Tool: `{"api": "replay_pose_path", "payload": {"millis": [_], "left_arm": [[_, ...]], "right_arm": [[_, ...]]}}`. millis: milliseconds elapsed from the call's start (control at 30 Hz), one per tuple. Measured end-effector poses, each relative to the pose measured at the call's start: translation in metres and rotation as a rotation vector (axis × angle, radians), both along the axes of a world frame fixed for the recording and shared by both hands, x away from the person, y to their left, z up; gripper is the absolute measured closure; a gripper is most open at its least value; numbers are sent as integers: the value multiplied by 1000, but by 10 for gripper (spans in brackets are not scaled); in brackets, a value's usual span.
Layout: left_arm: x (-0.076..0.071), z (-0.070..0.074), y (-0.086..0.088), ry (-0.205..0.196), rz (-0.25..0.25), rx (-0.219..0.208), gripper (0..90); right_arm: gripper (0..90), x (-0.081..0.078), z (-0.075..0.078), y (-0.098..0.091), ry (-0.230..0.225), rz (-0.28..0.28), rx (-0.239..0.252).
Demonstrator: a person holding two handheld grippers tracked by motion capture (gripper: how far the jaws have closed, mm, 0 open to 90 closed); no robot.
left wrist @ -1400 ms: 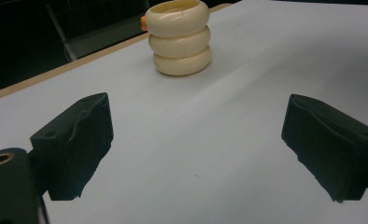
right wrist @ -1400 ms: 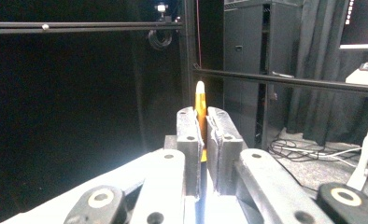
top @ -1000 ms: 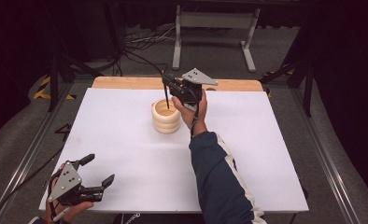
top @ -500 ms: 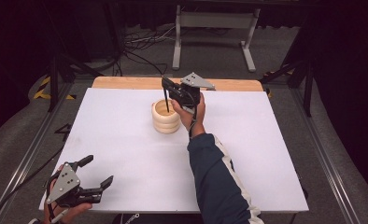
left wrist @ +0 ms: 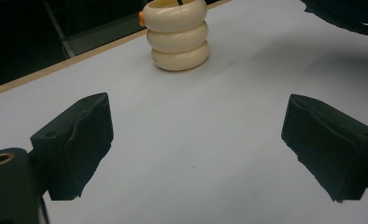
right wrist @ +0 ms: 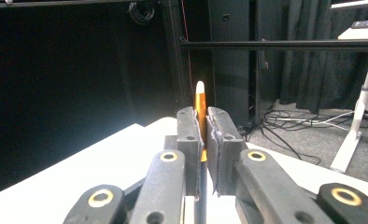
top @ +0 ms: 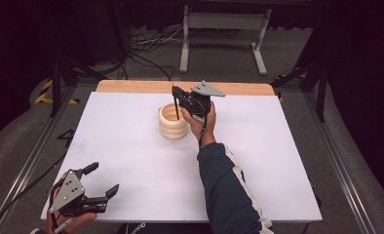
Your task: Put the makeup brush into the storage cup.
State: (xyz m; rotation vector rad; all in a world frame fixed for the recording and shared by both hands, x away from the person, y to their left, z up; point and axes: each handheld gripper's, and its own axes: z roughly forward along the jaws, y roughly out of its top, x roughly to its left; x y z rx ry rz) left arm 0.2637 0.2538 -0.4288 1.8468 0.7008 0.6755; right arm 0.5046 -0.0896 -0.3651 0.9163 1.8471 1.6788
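The right gripper (top: 176, 103), clenched on a pen (right wrist: 200, 108) over the far cream holder (top: 173, 122), risks tipping it if the pen catches the rim.

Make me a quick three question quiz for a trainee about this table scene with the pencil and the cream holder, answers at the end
1. True or false: the right gripper is shut on the pencil.
2. Which best describes the ringed cream holder? A. lying on its side; B. standing upright on the white table; C. held in the left gripper.
3. Fill in: the left gripper, near the table's front left corner, has its jaws ____ with nothing between them.

Key
1. True: the pads clamp the pencil, its lower end inside the holder's mouth.
2. B.
3. open.
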Motion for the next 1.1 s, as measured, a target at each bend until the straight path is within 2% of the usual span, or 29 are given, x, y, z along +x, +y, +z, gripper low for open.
{"api": "replay_pose_path", "payload": {"millis": [233,367,600,800,867,967,1100], "left_arm": [[0,0,-1,2,5,-1,97],[0,0,0,-1,5,3,95],[-1,0,0,2,2,0,95],[0,-1,-1,2,0,5,95],[0,-1,-1,5,0,4,95],[0,-1,-2,7,0,5,95],[0,-1,-2,8,-2,7,95]], "right_arm": [[843,-1,-4,-3,6,0,-1],[843,-3,-5,-2,3,-10,-28],[842,-3,-7,-4,10,-8,-5],[836,-3,-8,-5,13,-11,-5],[766,-3,-8,-7,12,-11,4],[715,-5,-7,-7,7,-14,-16],[656,-8,-1,-8,-11,-13,-15]]}}
